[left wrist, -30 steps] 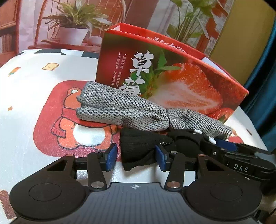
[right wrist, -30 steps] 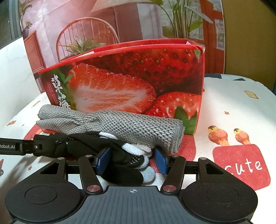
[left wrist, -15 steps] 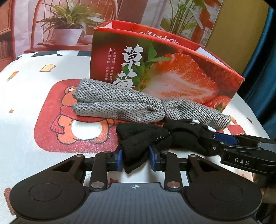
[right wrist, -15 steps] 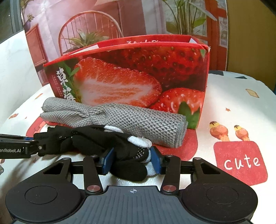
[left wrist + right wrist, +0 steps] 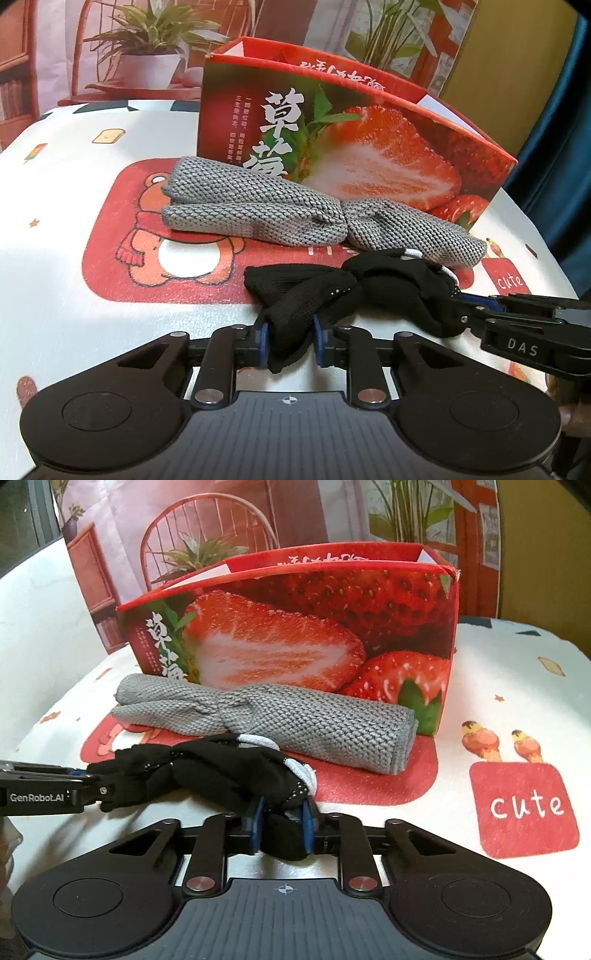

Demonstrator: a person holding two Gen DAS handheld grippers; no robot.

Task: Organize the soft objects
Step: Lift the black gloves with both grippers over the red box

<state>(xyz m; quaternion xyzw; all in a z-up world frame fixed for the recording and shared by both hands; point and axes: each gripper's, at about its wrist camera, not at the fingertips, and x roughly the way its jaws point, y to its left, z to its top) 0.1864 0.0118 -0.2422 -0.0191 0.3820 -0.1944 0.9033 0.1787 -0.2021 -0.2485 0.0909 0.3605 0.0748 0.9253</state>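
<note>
Here the strawberry box (image 5: 354,147) stands open at back, probably the destination. Grey cloth (image 5: 280,720) lies rolled just in front. Black gloves (image 5: 347,291) rest on tablecloth (image 5: 74,221); left gripper (image 5: 290,341) & right gripper (image 5: 282,821) each clamp one end, prob. to lift together w/o sagging.

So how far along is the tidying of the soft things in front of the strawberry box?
Nothing looks put away yet. The grey knitted gloves lie on the cartoon-print tablecloth, in front of the red strawberry-printed cardboard box. In hand: the black knitted gloves with white trim, left gripper and right gripper jaws each shut on an end. Left: stowing both, presumably in the box.
</note>
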